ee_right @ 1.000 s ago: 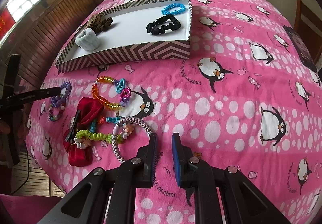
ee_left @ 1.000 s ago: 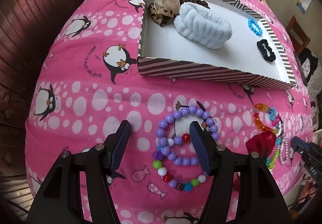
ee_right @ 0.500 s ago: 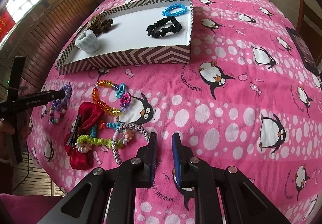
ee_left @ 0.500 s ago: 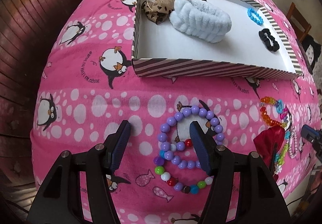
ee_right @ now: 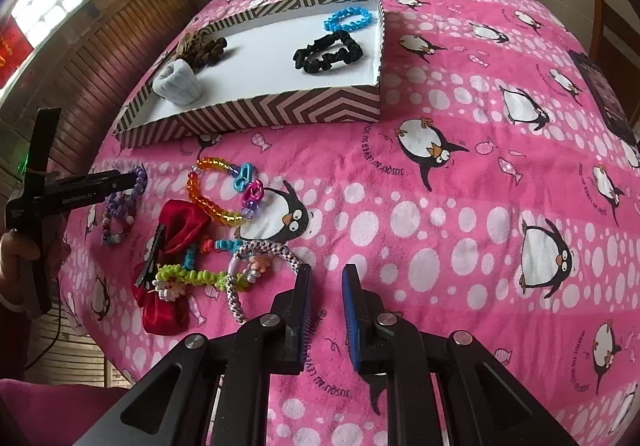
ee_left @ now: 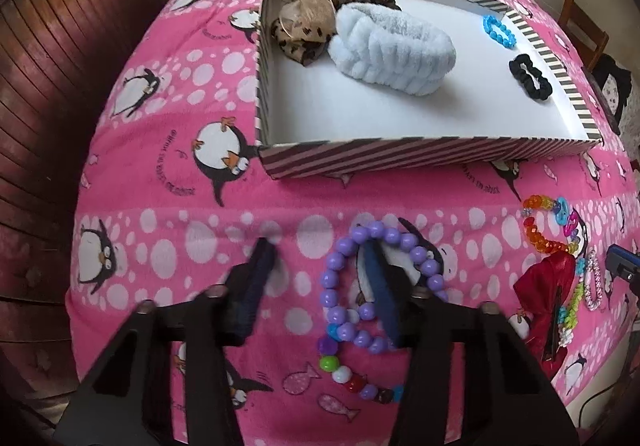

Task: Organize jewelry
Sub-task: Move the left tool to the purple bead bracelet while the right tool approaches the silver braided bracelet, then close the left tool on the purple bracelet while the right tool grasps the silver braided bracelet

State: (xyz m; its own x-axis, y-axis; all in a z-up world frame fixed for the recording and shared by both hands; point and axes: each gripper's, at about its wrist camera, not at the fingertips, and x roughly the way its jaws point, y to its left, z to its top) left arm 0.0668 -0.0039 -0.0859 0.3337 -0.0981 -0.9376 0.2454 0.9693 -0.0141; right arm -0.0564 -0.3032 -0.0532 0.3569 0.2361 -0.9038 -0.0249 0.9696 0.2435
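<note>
Pushed forward since a second ago: left gripper point(ee_left: 318, 256) spread wide, one finger now inside the purple bracelet point(ee_left: 372, 278). Ready to pinch. Right gripper point(ee_right: 326, 274) idle, slightly parted, empty.

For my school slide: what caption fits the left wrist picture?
Open left hand-held gripper straddling one side of a purple bead bracelet on pink penguin blanket.

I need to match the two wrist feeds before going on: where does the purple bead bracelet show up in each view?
Left wrist: purple bead bracelet lies low in the centre on the blanket, the left gripper open around its near side.
Right wrist: the same bracelet is at the far left edge, partly hidden behind the other gripper's finger.
Shared landmark: the striped box, beyond the bracelet in both.
</note>
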